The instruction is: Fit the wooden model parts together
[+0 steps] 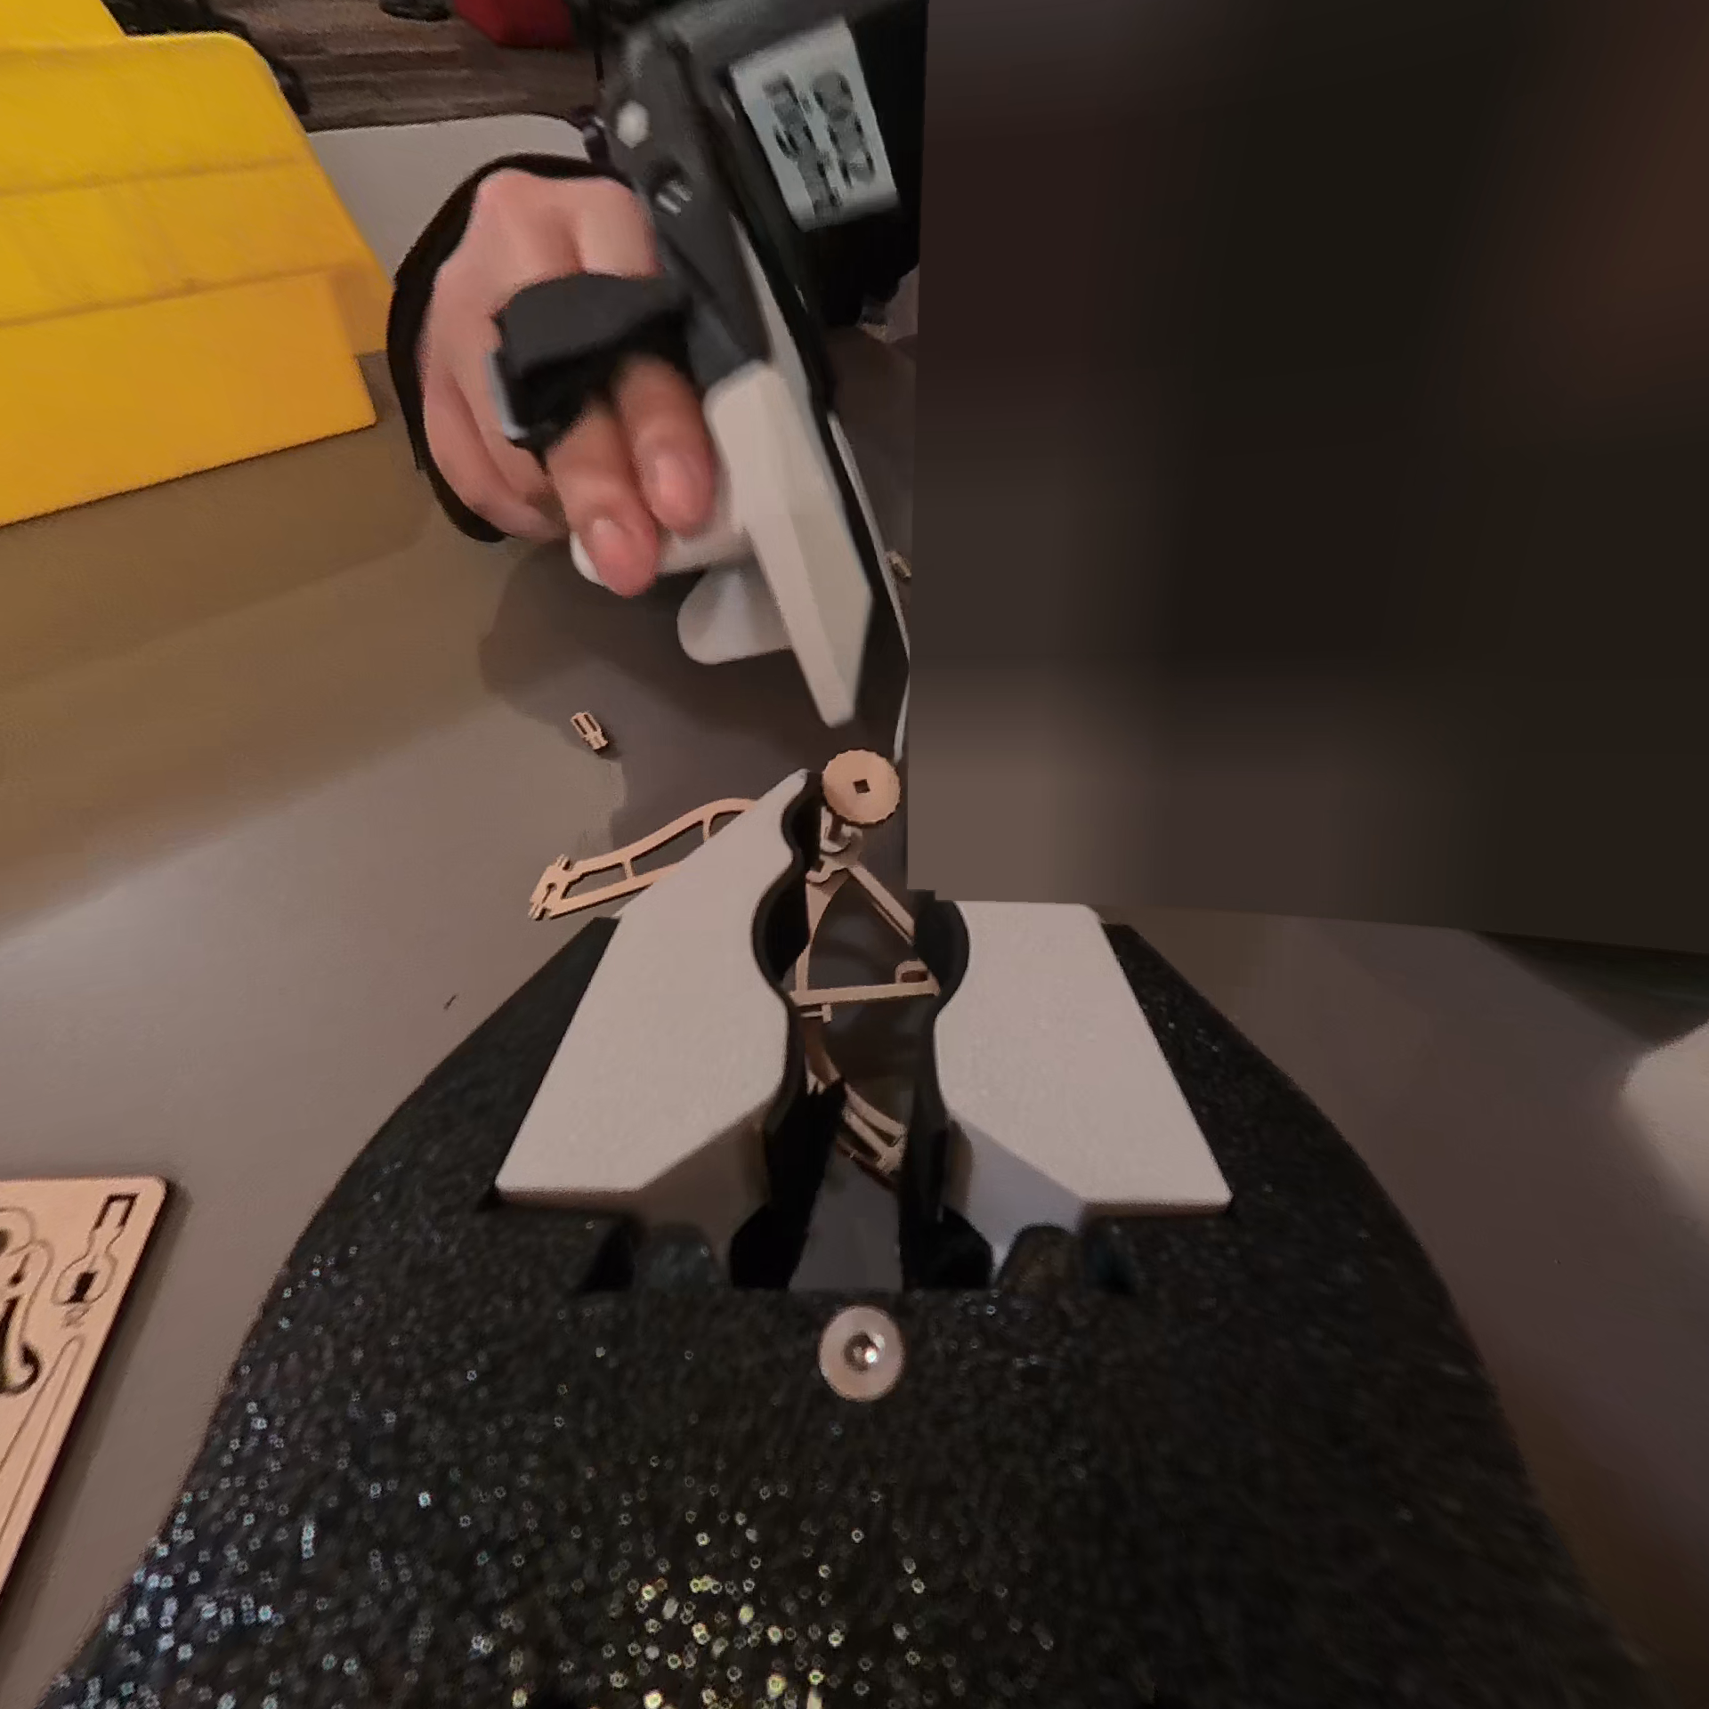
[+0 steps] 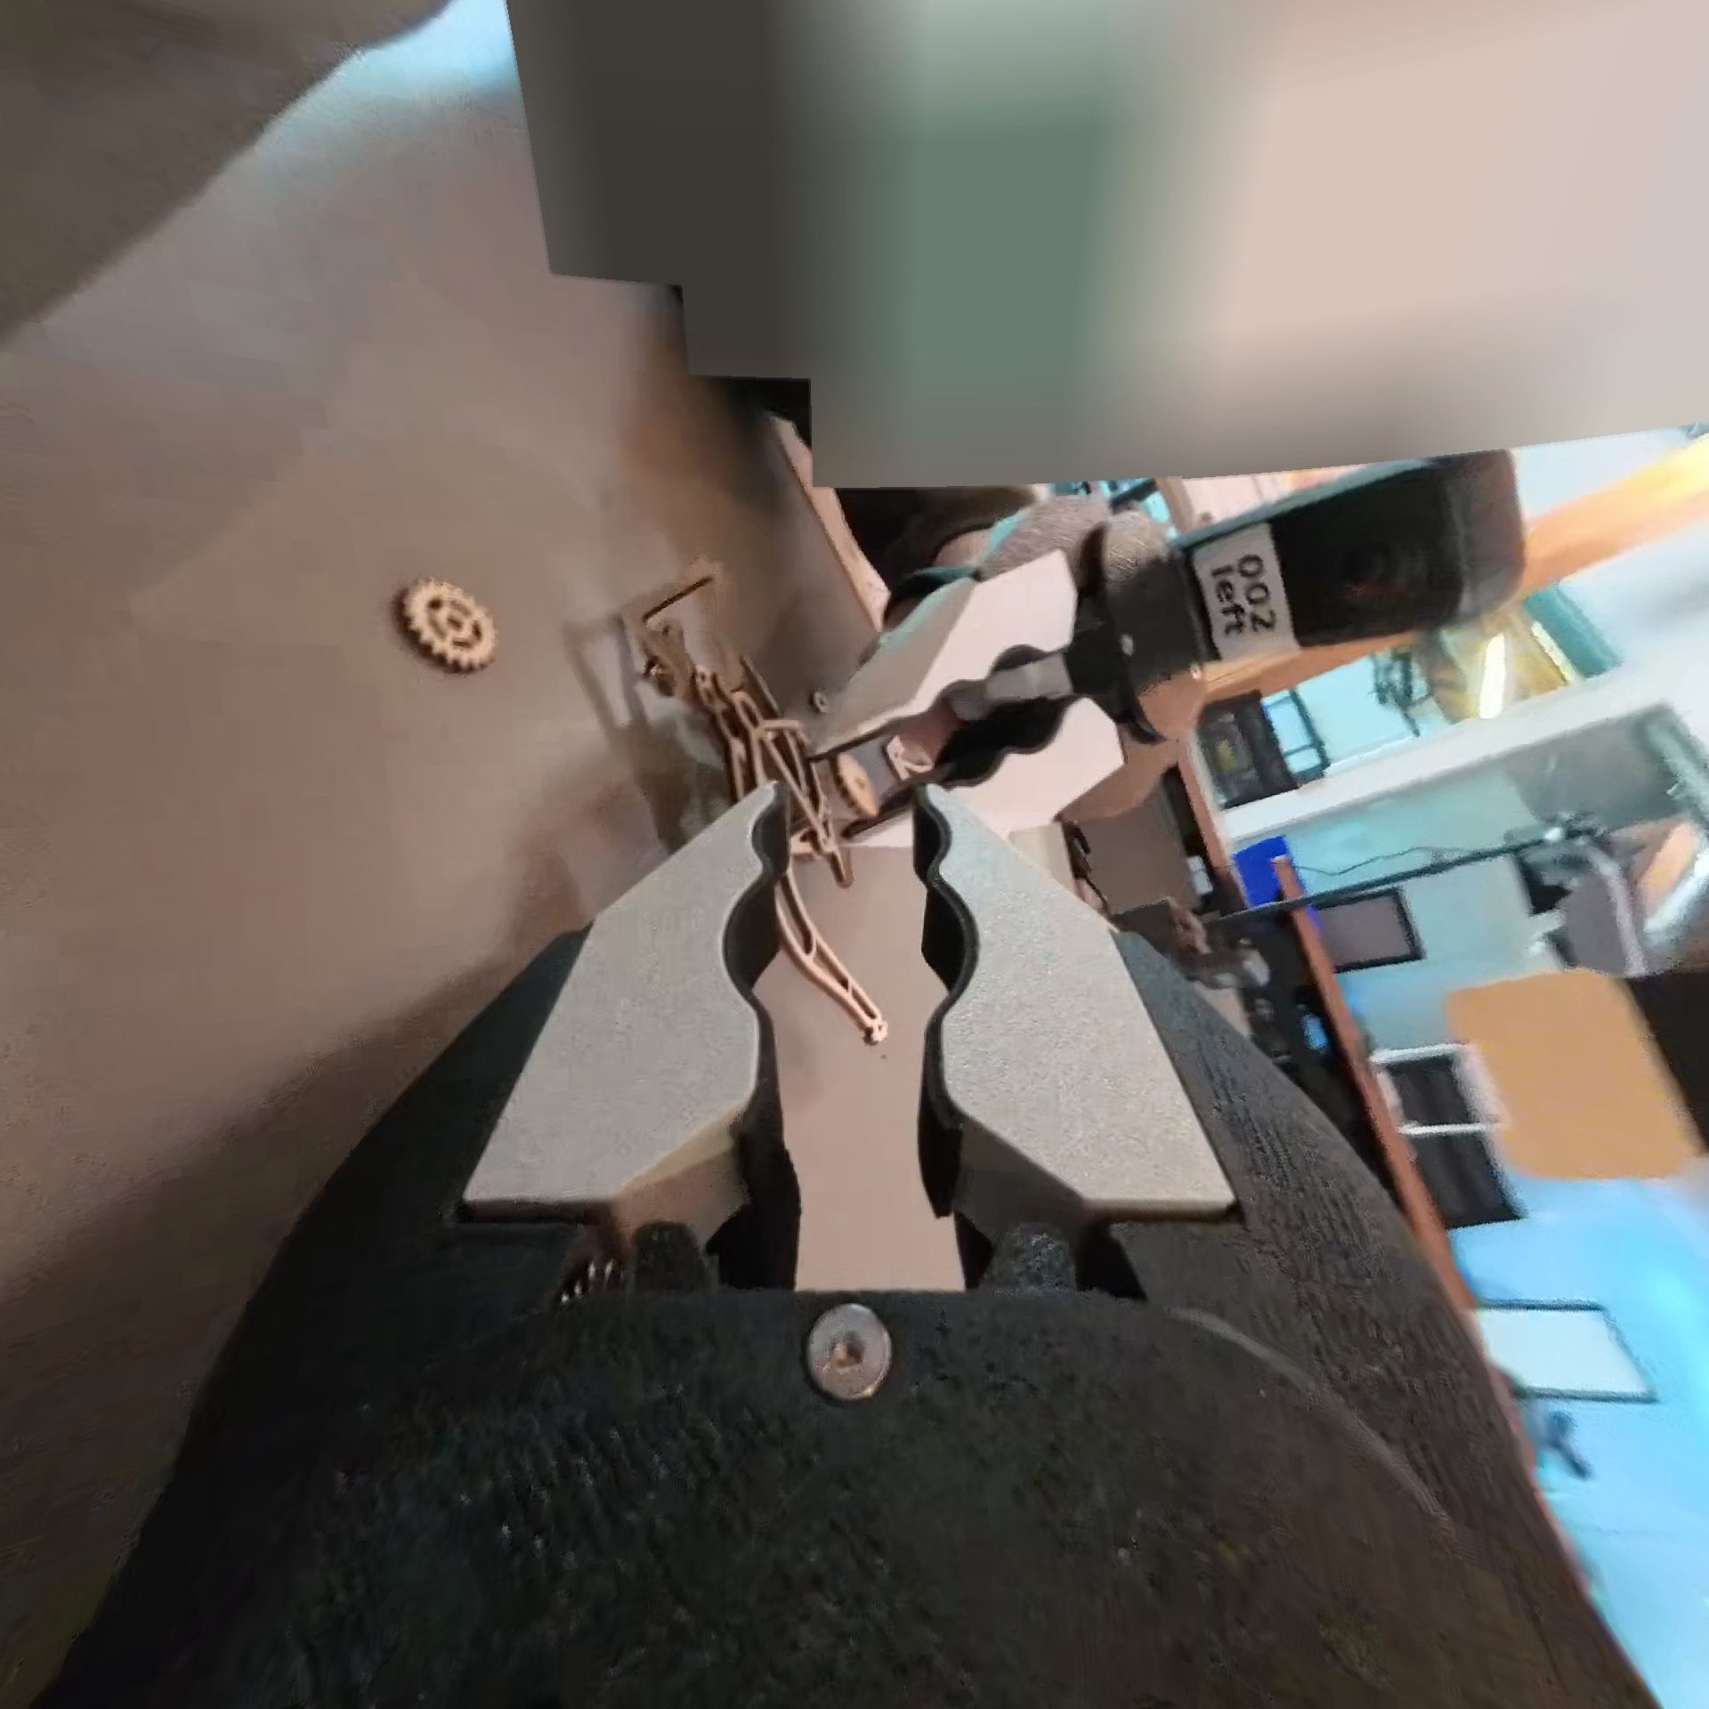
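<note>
Left wrist view: left gripper (image 1: 855,869) fingers clamp wooden frame (image 1: 846,962); right gripper (image 2: 846,832) tilted, fingers apart.

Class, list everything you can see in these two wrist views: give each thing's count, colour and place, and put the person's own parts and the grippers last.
Wooden model frame: one, pale wood, gripped between the left gripper's fingers, a round toothed wheel on its top.
Loose gear: one, pale wood, flat on the table, apart from the frame.
Small peg: one, pale wood, on the table beyond the frame.
Cut-out sheet: one, pale wood, at the left edge of the left wrist view.
Yellow bin: one, yellow, upper left of that view.
Table: one, grey-beige, under everything.
Hand: one, dark fingerless glove, holding the right gripper.
Left gripper: grey fingers, shut on the frame.
Right gripper: grey fingers, open, near the frame.
</note>
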Demonstrator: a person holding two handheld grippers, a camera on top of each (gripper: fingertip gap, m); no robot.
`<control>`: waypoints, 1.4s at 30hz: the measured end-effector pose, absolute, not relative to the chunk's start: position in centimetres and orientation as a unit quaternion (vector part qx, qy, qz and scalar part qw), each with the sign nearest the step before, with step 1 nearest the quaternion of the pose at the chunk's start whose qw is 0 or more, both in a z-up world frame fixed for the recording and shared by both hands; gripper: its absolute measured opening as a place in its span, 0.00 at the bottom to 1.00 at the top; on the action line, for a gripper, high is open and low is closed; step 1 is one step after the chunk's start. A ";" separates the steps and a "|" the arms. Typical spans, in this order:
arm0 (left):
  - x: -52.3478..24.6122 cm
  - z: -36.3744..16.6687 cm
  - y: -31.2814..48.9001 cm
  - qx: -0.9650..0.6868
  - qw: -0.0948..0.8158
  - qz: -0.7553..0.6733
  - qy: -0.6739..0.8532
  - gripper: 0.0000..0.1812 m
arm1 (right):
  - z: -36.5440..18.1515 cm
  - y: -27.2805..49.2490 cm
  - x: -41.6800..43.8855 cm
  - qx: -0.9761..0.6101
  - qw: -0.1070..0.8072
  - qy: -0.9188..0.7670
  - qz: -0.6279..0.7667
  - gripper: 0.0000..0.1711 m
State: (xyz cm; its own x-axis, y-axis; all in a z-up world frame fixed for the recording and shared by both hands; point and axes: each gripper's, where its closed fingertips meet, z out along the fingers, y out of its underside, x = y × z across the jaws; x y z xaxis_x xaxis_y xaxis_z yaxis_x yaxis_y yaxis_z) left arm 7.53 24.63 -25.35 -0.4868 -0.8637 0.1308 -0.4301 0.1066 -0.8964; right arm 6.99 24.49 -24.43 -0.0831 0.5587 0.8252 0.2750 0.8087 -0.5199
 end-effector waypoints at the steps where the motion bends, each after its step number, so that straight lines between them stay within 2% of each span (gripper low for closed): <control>1: 7.5 -25.3 24.6 -0.457 0.218 -0.493 0.708 0.08 | -24.7 24.3 6.9 -0.269 0.615 -0.735 0.096 0.12; 4: 7.5 -25.4 24.5 -0.458 0.208 -0.497 0.707 0.08 | -24.5 24.3 6.5 -0.232 0.631 -0.738 0.047 0.06; 8: 7.5 -25.5 24.4 -0.457 0.206 -0.497 0.708 0.08 | -24.4 24.4 6.5 -0.218 0.635 -0.741 0.026 0.05; 10: 7.5 -25.2 24.4 -0.455 0.205 -0.504 0.705 0.08 | -24.4 24.3 6.4 -0.215 0.634 -0.742 0.022 0.01; 15: 7.6 -24.8 24.6 -0.467 0.214 -0.508 0.692 0.08 | -23.9 24.7 6.6 -0.224 0.644 -0.731 0.011 0.00; 18: 7.5 -25.3 24.7 -0.486 0.217 -0.497 0.686 0.16 | -23.7 25.2 6.8 -0.239 0.648 -0.724 0.002 0.00; 24: 7.1 -25.6 25.6 -0.520 0.240 -0.474 0.669 0.23 | -24.9 25.5 7.0 -0.267 0.620 -0.738 -0.007 0.00; 32: 6.5 -26.4 25.4 -0.519 0.220 -0.460 0.686 0.16 | -25.6 25.2 6.8 -0.263 0.583 -0.768 -0.038 0.00; 42: 6.9 -26.1 25.3 -0.503 0.241 -0.451 0.697 0.12 | -25.5 24.8 6.6 -0.242 0.563 -0.786 -0.081 0.00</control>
